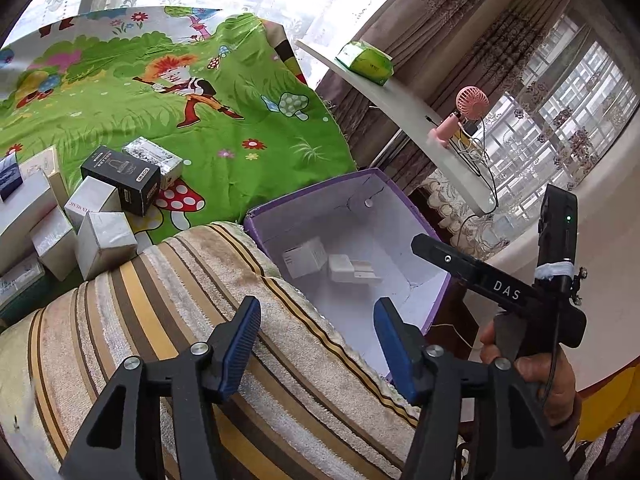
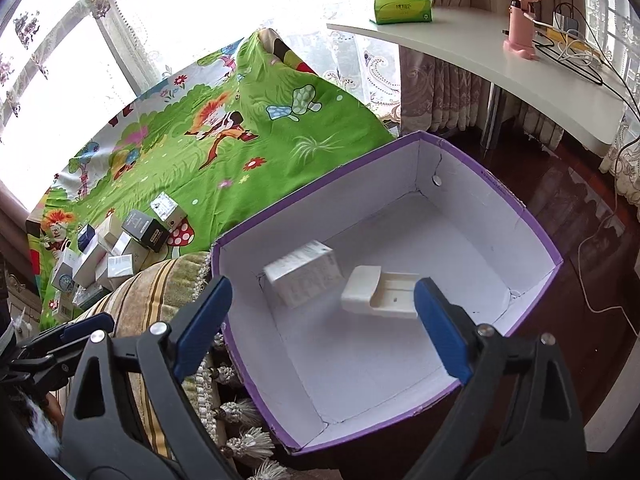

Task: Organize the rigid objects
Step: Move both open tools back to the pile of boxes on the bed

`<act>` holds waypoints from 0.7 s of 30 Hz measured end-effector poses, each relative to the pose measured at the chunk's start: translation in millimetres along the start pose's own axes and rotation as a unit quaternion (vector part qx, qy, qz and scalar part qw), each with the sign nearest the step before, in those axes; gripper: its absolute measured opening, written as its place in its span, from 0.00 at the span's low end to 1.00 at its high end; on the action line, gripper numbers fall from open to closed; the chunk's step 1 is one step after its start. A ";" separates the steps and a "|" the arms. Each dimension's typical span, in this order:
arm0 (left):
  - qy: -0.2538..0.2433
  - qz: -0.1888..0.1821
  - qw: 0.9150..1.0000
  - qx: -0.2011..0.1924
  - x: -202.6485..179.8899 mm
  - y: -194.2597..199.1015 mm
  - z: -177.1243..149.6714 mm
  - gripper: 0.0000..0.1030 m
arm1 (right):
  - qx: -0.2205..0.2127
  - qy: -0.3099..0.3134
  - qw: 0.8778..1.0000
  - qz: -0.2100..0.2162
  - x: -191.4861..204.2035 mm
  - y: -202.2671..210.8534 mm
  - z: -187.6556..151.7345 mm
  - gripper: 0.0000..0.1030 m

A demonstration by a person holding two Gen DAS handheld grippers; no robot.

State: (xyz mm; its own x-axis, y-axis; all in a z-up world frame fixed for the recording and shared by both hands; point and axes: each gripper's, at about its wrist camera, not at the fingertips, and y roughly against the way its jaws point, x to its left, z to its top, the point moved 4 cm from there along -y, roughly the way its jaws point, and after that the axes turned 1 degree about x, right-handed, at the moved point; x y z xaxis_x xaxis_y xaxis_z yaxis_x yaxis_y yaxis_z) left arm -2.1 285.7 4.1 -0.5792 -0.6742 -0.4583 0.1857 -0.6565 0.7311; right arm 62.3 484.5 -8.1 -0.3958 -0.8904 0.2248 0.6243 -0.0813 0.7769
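Both tools stand wide open and hold nothing. The right tool point(image 2: 322, 322) hangs over the near half of the purple box point(image 2: 520, 208), its blue pads point(image 2: 442, 332) spread apart above the white floor of that box. The left tool point(image 1: 316, 346) hovers beside the purple box point(image 1: 256, 220), over the striped cushion point(image 1: 200, 300) that presses against the box's wall, with one blue pad reaching over the box's near corner.

Inside the purple box lie two things. A white carton point(image 2: 302, 278) rests tilted against the wall nearest the cushion, and a cream plastic holder point(image 2: 380, 290) lies just beside it, toward the middle of the box; whether they touch I cannot tell. The left wrist view shows the same pair, the white carton point(image 1: 304, 258) and the cream plastic holder point(image 1: 352, 270), low on the box floor.

Beyond the box, past the cushion, a green cartoon sheet point(image 1: 248, 120) is spread out. A cluster of small cartons sits on it, well apart from the box: a black carton point(image 1: 120, 180) leans on a white one, a silver-patterned carton point(image 1: 154, 158) lies behind it, and a grey-white cube carton point(image 1: 106, 242) stands nearest the cushion.

On the far side of the box, a curved white desk point(image 2: 480, 52) carries a green tissue pack point(image 2: 400, 4) and a pink fan point(image 2: 520, 8) with cables beside it.
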 end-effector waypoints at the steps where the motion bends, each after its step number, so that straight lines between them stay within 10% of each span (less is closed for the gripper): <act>1: 0.002 0.001 1.000 -0.002 0.9 1.2 0.0 0.58 | -0.001 0.003 1.000 0.001 2.1 -0.3 0.3 0.91; 21: 0.079 0.048 0.992 -0.090 66.9 70.2 -10.6 0.58 | 0.024 0.060 0.997 0.052 53.6 -8.8 -8.1 0.91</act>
State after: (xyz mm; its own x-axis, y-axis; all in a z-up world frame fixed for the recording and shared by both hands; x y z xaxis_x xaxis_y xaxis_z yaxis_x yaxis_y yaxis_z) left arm -19.4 190.9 19.4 -0.4238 -0.7717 -0.4741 0.3811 -0.6268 0.6796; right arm 41.1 433.9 -7.7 -0.2459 -0.9403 0.2352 0.6234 0.0324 0.7812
